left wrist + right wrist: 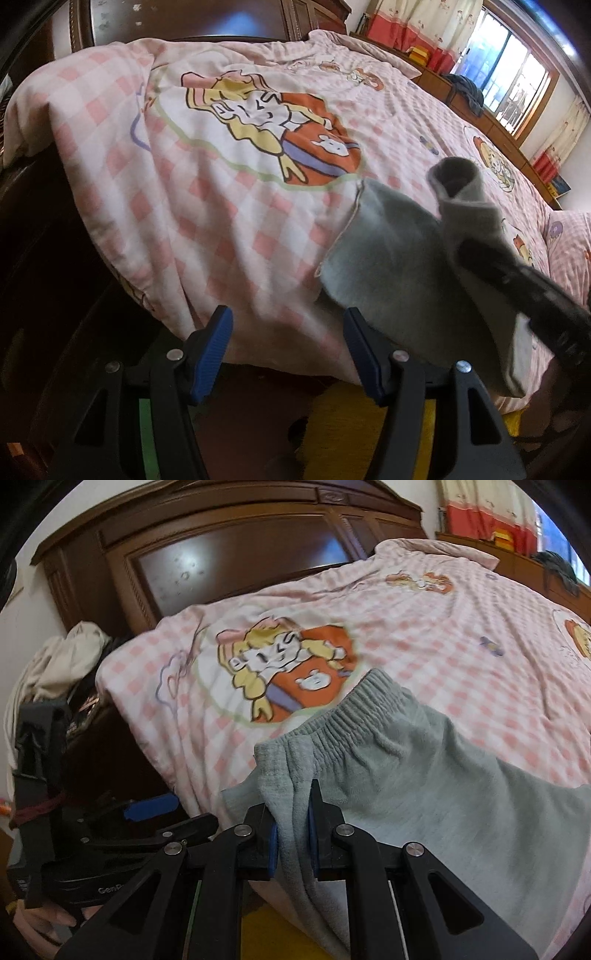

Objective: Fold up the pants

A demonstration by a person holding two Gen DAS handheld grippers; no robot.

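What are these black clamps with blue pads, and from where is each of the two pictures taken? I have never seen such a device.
They are hand-held tools, not a robot: a person carries one two-finger gripper in each hand, and a wide-angle camera on each looks forward along its fingers.

The left wrist picture shows the left gripper, its blue-padded fingers spread apart and holding nothing. The right wrist picture shows the right gripper, closed on a bunch of the grey fleece pants with an elastic waistband.

The pants lie partly on a pink-and-white checked quilt with cartoon pictures, which covers a bed, and partly hang over its near edge. Behind stands a dark wooden headboard. In the left picture the other gripper also appears, gripping the pants.
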